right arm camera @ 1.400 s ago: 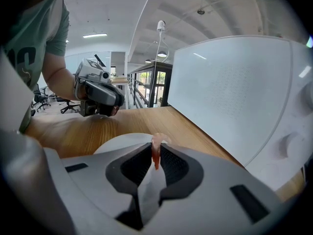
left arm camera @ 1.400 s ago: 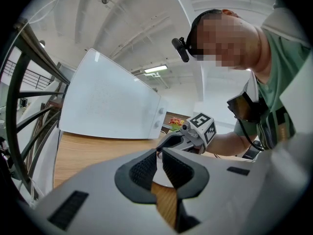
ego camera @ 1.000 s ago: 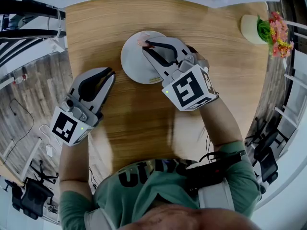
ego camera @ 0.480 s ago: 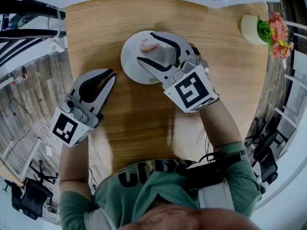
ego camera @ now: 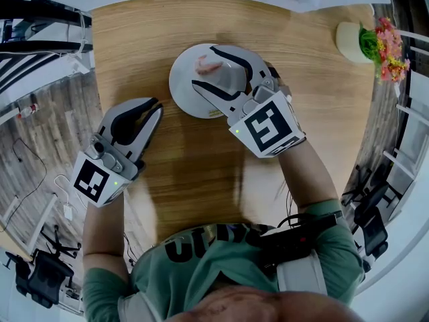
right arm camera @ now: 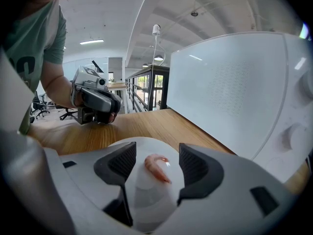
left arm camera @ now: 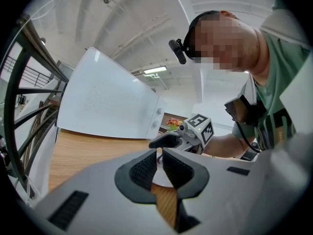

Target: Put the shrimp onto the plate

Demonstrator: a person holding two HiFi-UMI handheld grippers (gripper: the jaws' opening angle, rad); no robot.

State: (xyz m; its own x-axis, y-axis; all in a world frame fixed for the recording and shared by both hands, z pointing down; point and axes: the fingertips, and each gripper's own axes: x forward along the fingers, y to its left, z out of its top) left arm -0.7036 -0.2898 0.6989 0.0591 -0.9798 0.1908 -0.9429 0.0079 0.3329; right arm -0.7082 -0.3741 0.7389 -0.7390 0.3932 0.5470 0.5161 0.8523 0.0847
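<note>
A pink shrimp (ego camera: 209, 64) (right arm camera: 157, 168) lies on the round white plate (ego camera: 182, 92) (right arm camera: 146, 202) at the far middle of the wooden table. My right gripper (ego camera: 204, 66) (right arm camera: 156, 153) hovers over the plate. Its jaws have just been opening and now stand wide, one on each side of the shrimp without touching it. My left gripper (ego camera: 154, 104) (left arm camera: 160, 153) rests above the table, left of the plate and nearer to me. It is shut with nothing between its pads.
A cream pot of flowers (ego camera: 372, 40) stands at the table's far right corner. A white board (right arm camera: 234, 92) stands beyond the far edge. Bare wood (ego camera: 201, 173) lies between the plate and the person's body.
The right gripper's jaws have spread apart and released the shrimp, which now lies on the plate. The left gripper has not moved.
</note>
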